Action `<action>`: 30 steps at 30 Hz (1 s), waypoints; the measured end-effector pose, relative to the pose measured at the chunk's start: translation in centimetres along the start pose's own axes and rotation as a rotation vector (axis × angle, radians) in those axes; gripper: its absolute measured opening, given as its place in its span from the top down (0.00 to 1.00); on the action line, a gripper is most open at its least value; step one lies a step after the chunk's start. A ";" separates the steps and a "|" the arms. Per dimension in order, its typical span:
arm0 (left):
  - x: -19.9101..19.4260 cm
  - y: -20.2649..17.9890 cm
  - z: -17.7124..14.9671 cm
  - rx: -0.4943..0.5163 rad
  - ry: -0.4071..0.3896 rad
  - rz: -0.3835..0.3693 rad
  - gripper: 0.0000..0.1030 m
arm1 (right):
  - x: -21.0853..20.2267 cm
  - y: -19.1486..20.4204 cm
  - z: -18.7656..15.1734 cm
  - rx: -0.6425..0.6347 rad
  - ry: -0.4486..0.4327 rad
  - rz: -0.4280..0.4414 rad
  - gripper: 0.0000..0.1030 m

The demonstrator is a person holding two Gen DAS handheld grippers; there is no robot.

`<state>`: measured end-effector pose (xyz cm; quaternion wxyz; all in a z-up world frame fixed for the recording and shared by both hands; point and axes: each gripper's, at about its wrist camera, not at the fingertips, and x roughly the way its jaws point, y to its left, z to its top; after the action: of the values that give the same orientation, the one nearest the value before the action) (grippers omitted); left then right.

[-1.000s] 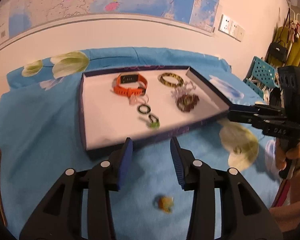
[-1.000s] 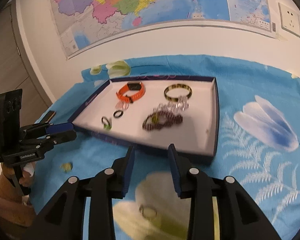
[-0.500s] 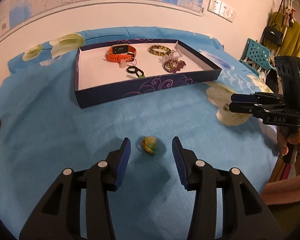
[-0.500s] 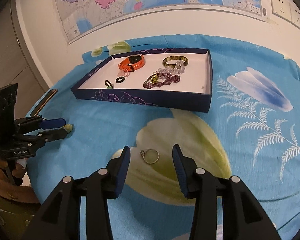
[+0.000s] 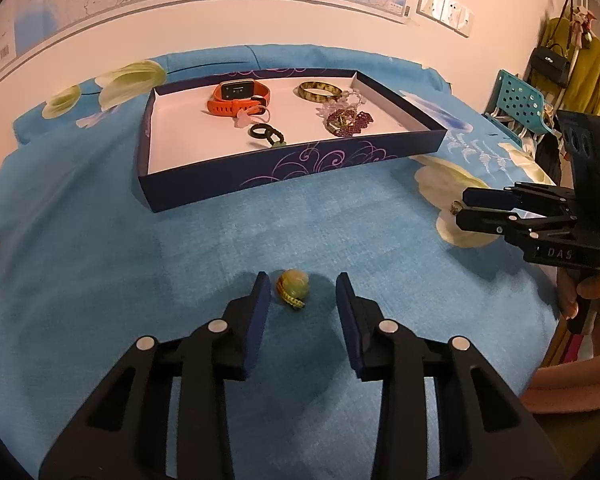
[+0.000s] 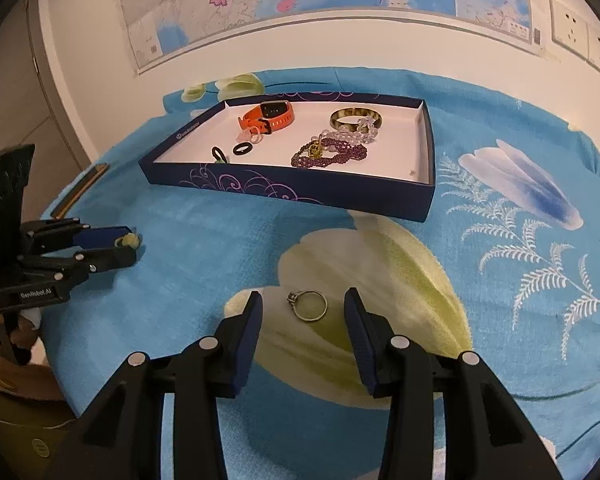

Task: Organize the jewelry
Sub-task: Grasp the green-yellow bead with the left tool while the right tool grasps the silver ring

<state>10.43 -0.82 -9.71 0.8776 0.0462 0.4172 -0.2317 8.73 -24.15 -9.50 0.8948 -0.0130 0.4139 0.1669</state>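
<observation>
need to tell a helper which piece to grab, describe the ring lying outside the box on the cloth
Start at the dark blue box on the flowered blue cloth. In front of its near wall is a large pale yellow-green flower print, and on it lies a thin metal ring. Unlike the plain black rings in the box, it carries a small set stone.

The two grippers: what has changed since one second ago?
Both came down from the tray to the cloth: the left gripper now brackets the green bead charm, its jaws just closing; the right gripper brackets the ring. Nothing gripped yet. The tray's jewelry stayed put.
</observation>
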 end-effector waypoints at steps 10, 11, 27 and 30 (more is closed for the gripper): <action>0.1 0.3 0.1 -0.015 -0.001 0.018 0.84 | 0.3 0.4 0.2 -0.031 0.003 -0.042 0.81; 0.1 0.3 0.1 -0.017 -0.002 0.018 0.84 | 0.3 0.4 0.1 -0.031 0.003 -0.042 0.81; -0.7 0.4 0.5 -0.040 -0.034 -0.002 0.84 | -0.4 0.1 0.7 0.007 -0.029 -0.011 0.82; -1.0 0.5 0.8 -0.043 -0.045 -0.008 0.84 | -0.5 0.0 0.9 0.016 -0.037 0.004 0.82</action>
<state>10.68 -0.22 -8.55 0.8866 0.0205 0.4023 -0.2273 9.08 -24.11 -8.47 0.9022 -0.0021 0.3984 0.1654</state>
